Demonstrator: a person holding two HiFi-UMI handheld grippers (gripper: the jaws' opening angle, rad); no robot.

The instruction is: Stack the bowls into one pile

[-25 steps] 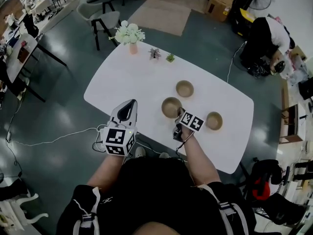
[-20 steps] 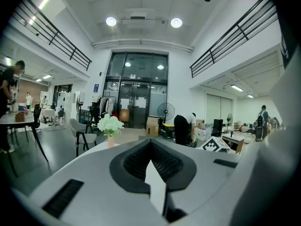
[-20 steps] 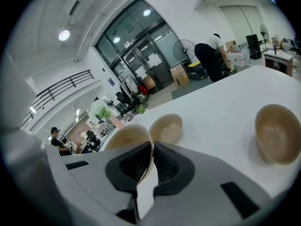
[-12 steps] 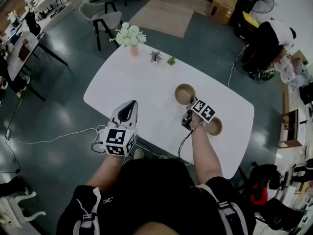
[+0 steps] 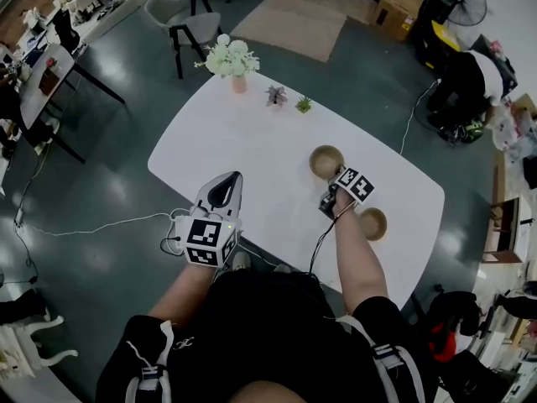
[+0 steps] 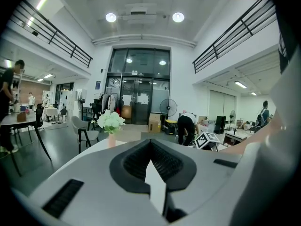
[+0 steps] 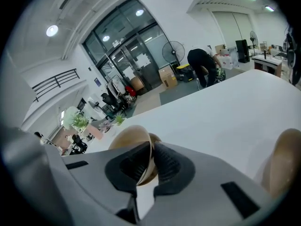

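Observation:
On the white table (image 5: pixel 252 154) my right gripper (image 5: pixel 332 178) is shut on the rim of a tan wooden bowl (image 5: pixel 326 162). It holds that bowl tilted, right over a second bowl. In the right gripper view the clamped rim (image 7: pixel 141 160) sits between the pads of my right gripper (image 7: pixel 149 163), and the second bowl's edge (image 7: pixel 154 138) peeks out behind it. Whether the two bowls touch is unclear. A third bowl (image 5: pixel 373 223) (image 7: pixel 286 161) stands alone to the right. My left gripper (image 5: pixel 226 183) is shut and empty over the table's near left edge.
A vase of white flowers (image 5: pixel 231 60) (image 6: pixel 111 123) and two small potted plants (image 5: pixel 276 95) (image 5: pixel 304 104) stand at the table's far edge. A chair (image 5: pixel 189 22) is beyond them. A person bends over (image 5: pixel 470 78) at the far right. A white cable (image 5: pixel 101 227) runs along the floor by the near edge.
My right gripper carried its bowl from the table's middle away and to the right. It now covers the far bowl, so two separate bowls show instead of three. The left gripper barely shifted.

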